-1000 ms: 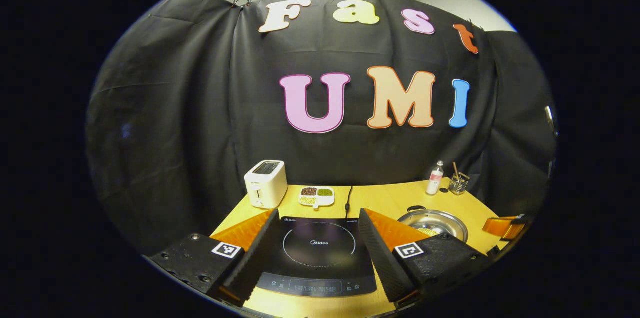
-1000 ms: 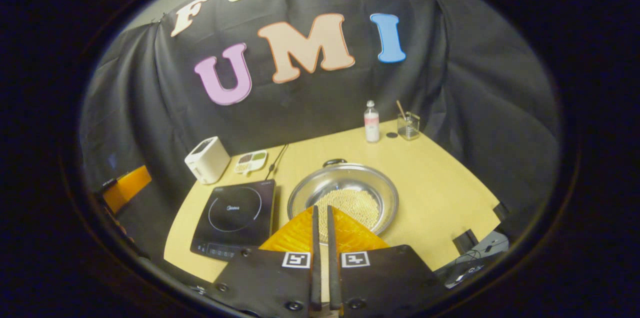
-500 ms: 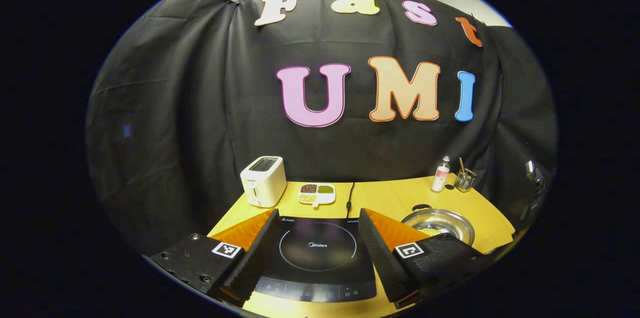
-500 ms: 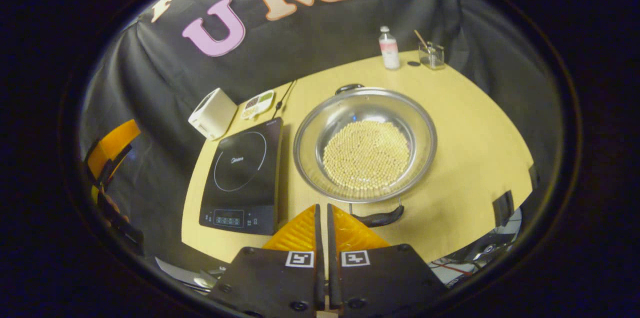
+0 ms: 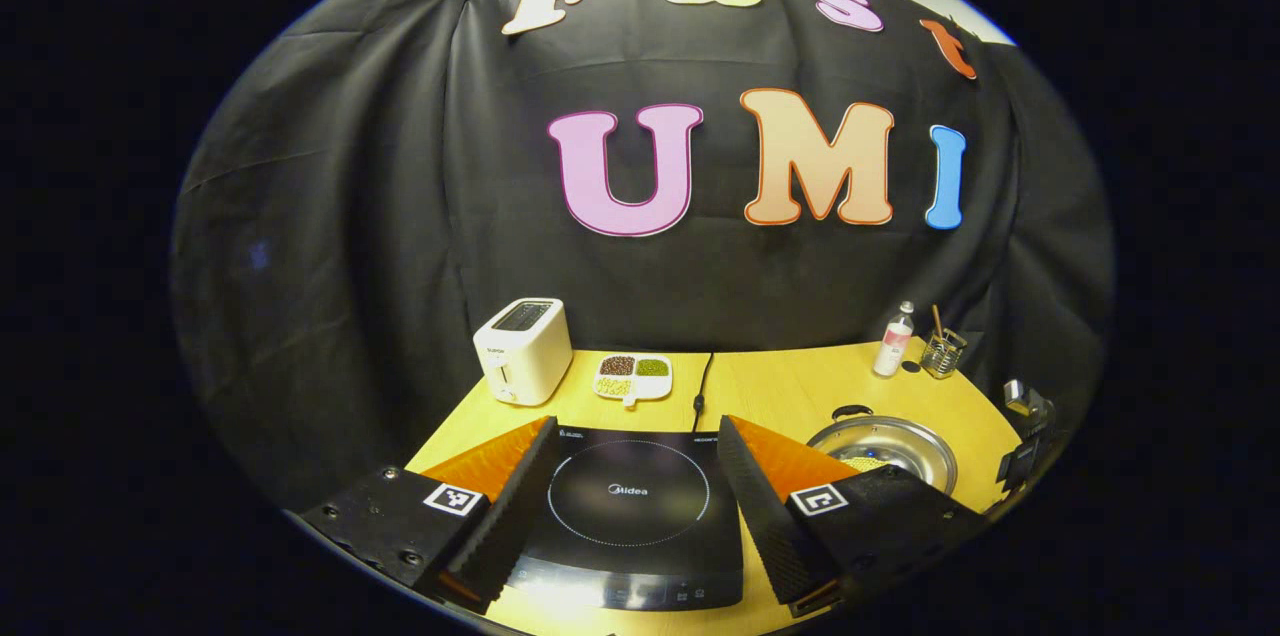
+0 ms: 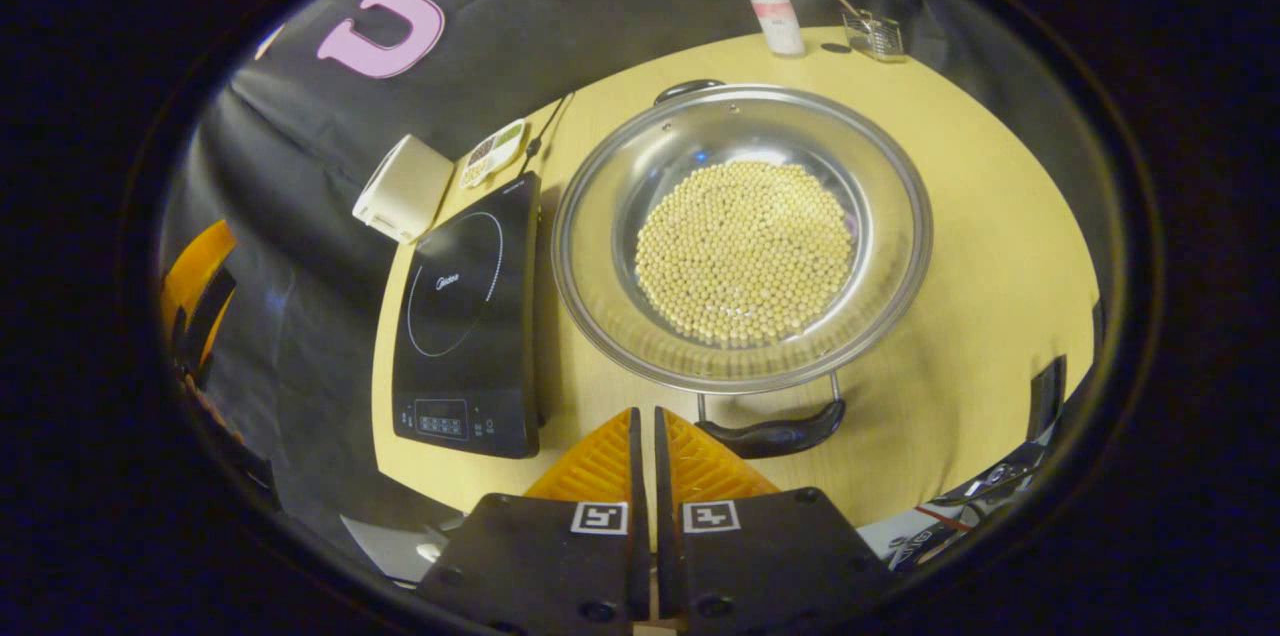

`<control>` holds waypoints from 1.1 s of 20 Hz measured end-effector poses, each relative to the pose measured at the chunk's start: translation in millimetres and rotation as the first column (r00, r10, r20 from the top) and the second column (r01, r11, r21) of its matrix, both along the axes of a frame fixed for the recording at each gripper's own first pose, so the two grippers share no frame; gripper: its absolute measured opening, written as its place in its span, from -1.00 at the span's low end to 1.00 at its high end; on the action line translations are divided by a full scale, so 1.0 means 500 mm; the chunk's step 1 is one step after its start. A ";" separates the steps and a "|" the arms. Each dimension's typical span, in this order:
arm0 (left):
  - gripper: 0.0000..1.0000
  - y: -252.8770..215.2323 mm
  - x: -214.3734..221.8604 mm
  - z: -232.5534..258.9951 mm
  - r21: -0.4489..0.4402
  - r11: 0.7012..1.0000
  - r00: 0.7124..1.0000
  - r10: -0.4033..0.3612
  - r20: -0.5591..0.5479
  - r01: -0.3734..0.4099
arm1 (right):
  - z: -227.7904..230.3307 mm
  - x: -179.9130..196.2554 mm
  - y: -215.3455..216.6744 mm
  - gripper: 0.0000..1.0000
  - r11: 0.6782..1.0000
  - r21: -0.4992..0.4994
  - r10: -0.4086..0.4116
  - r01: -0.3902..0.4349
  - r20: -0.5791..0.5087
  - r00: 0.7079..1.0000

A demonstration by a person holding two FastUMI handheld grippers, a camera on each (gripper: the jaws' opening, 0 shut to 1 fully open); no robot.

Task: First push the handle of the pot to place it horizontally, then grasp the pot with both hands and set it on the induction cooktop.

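Observation:
A steel pot (image 6: 600, 216) holding pale beans stands on the yellow table, with one black handle (image 6: 775, 436) at its near side and another (image 6: 685, 89) at the far side. My right gripper (image 6: 645, 413) is shut and empty, its tips just left of the near handle and apart from it. The black induction cooktop (image 6: 465, 306) lies left of the pot. In the left gripper view my left gripper (image 5: 635, 436) is open, framing the cooktop (image 5: 630, 496), with the pot (image 5: 885, 446) to the right behind its right finger.
A white toaster (image 5: 522, 349), a divided dish of beans (image 5: 633, 378) and the cooktop's cord (image 5: 702, 384) sit behind the cooktop. A small bottle (image 5: 894, 341) and a glass with sticks (image 5: 942, 354) stand at the table's back right. The table's near edge (image 6: 480, 486) runs under my right gripper.
My right gripper has moved forward and tipped down over the pot, which now looms larger, with its near handle close by. The left gripper has tilted a little, staying open.

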State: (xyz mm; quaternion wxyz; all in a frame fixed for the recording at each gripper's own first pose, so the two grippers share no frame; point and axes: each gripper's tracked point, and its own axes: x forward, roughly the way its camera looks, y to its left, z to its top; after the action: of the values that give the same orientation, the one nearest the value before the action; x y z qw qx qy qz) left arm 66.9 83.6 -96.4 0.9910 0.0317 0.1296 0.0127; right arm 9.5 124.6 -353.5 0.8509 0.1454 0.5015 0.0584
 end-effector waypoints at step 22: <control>0.93 -0.143 0.062 -0.001 0.008 0.999 0.999 -0.045 -0.016 0.045 | -0.036 0.009 -0.146 -0.95 0.995 -0.078 0.058 -0.068 -0.114 0.992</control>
State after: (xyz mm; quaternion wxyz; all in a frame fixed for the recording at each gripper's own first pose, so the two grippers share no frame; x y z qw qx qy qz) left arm 98.0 12.2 -96.8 0.9898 0.0389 0.1365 -0.0095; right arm 13.9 51.4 -371.4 0.8246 0.0976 0.5544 0.0564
